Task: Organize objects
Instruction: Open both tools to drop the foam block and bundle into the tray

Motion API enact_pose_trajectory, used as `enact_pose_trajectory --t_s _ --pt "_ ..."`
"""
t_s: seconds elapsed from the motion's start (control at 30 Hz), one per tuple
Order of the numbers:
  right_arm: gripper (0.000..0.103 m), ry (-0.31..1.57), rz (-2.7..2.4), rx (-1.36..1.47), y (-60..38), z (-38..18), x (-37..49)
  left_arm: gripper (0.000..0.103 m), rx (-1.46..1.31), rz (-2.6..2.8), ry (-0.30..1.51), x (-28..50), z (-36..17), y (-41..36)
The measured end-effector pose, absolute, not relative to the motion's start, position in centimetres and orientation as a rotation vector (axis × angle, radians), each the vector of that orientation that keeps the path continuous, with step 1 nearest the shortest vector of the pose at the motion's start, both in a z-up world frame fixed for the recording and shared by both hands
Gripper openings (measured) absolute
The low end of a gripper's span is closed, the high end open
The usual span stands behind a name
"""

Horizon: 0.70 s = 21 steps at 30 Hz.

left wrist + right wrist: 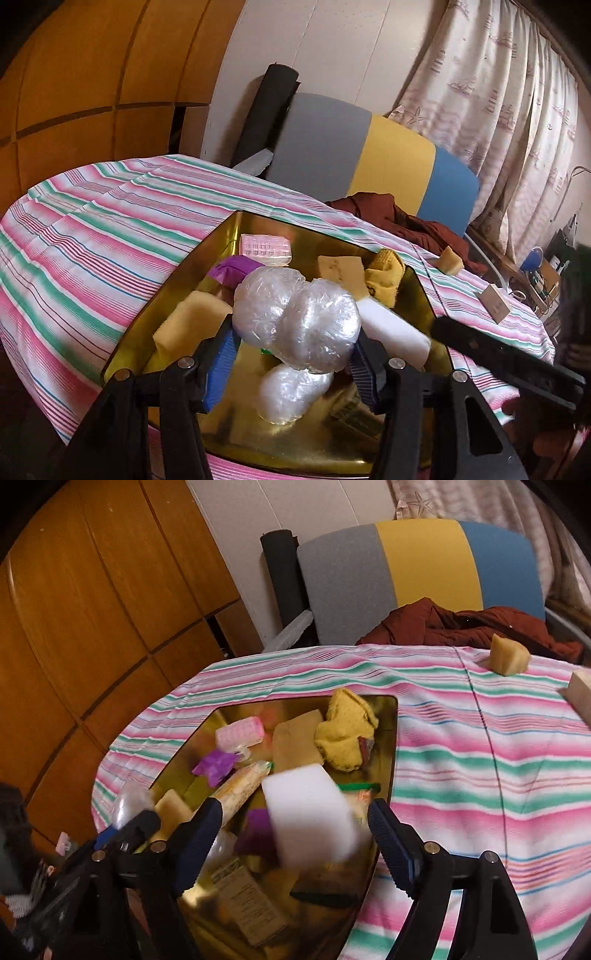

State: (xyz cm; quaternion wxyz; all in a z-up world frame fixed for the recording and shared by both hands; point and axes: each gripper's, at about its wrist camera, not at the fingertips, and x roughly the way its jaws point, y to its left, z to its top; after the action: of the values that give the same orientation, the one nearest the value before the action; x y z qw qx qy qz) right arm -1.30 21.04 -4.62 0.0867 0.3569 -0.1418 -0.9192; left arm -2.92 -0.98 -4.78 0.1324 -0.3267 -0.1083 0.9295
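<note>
Plastic bundle [299, 325] pinched by left gripper [291, 354] above gold tray [266, 221], white sponge [310, 808] seen blurred between spread right gripper [295, 834] jaws, untouched.

Between the left gripper's [291, 354] ribbed blue plastic pads [221, 363] sits a crinkly, glossy clear film bundle [299, 321]. Below it, the tin [421, 295] is polished gold metal, mirror-like. Between the right gripper's [295, 834] pads, a matt white foam block [308, 814]. Ahead, a fuzzy yellow cloth [345, 734]; the striped tablecloth [480, 775] is smooth fabric.

Gold tray [384, 738] crowded — striped cloth [480, 775] alongside open.
</note>
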Motion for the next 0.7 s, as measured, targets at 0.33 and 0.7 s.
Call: enact_pose_trajectory --t_s 0.33,0.7 --pt "0.084 -0.463 -2.773 1.040 22.6 -4.5 1.0 0.065 -1.031 2.733 -0.243 -6.8 -4.5 -0.4" --pt "0.084 -0.514 -2.790 1.045 24.0 -4.8 1.7 0.071 -0.980 2.768 -0.307 -4.1 -4.3 -1.1"
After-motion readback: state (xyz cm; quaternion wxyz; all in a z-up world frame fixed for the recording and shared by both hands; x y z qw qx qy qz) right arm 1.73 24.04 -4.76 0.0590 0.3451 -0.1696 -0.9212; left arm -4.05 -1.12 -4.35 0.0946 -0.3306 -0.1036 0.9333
